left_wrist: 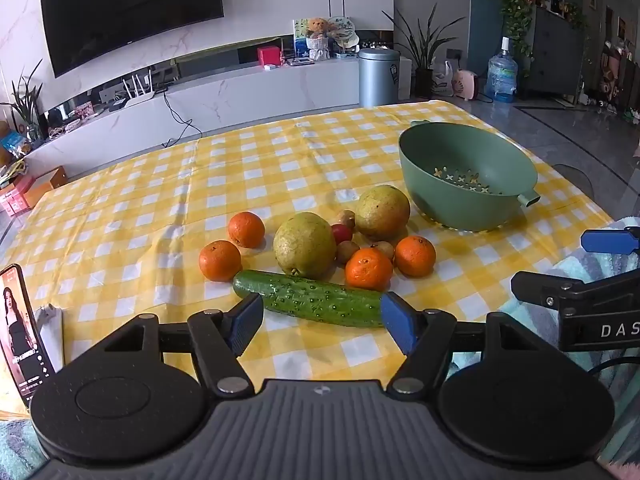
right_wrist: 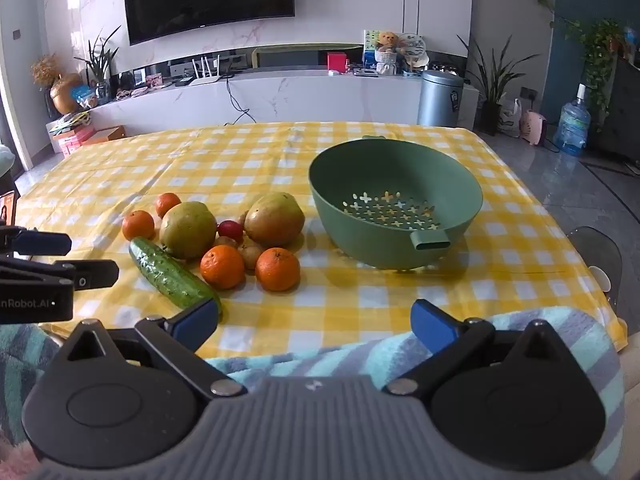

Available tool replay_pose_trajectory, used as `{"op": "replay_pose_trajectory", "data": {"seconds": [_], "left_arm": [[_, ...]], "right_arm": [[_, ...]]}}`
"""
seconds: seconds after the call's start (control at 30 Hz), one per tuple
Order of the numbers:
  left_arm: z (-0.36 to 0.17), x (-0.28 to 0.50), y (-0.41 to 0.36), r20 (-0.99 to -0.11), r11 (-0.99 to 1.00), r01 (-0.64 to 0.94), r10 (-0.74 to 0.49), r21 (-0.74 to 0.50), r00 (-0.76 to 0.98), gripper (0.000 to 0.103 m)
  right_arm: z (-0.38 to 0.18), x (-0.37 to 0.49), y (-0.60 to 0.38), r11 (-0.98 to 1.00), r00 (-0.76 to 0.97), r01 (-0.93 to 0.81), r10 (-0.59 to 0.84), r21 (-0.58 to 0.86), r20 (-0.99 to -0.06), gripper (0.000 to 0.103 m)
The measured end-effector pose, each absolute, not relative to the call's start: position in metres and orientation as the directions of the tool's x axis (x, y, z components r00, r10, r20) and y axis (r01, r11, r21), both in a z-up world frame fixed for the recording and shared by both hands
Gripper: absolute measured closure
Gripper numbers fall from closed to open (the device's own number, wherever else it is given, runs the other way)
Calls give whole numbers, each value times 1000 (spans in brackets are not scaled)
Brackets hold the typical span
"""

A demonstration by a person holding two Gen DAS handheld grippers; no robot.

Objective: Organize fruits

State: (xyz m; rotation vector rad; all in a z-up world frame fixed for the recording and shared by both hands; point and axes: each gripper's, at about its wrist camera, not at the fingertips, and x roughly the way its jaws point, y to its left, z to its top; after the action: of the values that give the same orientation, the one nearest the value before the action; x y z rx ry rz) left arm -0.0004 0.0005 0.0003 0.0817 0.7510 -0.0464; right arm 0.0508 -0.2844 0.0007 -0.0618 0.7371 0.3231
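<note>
A pile of fruit lies on the yellow checked tablecloth: several oranges, two large green-yellow pears, small brown and red fruits, and a cucumber at the front. An empty green colander bowl stands to the right of the pile. My left gripper is open just in front of the cucumber, nothing between its pads. My right gripper is wide open over the table's near edge, empty, below the bowl.
A phone with a lit screen stands at the table's left edge. A striped blue towel lies over the near edge. The right gripper's blue fingers show at the right of the left wrist view. A TV cabinet and bin stand beyond.
</note>
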Motion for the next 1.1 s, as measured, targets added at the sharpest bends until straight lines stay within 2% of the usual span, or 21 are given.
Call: {"op": "replay_pose_trajectory", "data": {"seconds": [1.1], "left_arm": [[2, -5, 0, -686, 996, 75, -21, 49, 727, 24]], "right_arm": [[2, 48, -286, 960, 698, -277, 230, 40, -678, 4]]}}
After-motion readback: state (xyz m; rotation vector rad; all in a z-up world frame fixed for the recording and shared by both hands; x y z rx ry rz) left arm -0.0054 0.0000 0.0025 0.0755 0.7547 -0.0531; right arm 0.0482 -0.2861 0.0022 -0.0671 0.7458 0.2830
